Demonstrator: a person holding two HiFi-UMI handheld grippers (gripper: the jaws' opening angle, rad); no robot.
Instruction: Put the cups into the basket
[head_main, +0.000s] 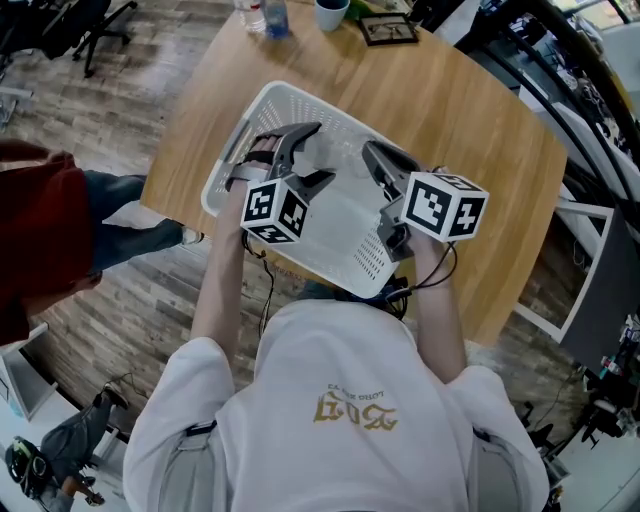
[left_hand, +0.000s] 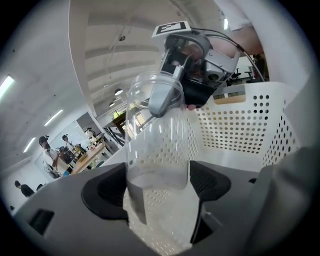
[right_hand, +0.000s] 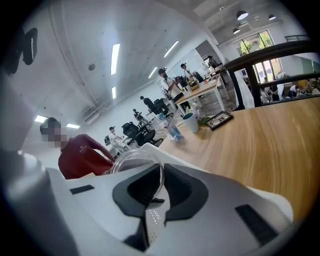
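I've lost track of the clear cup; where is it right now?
In the left gripper view the clear cup is held by the left tool over the white basket, its rim pinched by the right tool.

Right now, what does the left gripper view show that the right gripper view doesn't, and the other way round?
Only the left gripper view: the basket with its perforated side wall, and the right hand-held gripper pinching the rim of the clear cup. Only the right gripper view: the wooden table, a teal cup, a bottle and a person in red. Both: the clear cup, held between that view's own jaws, and some of the basket.
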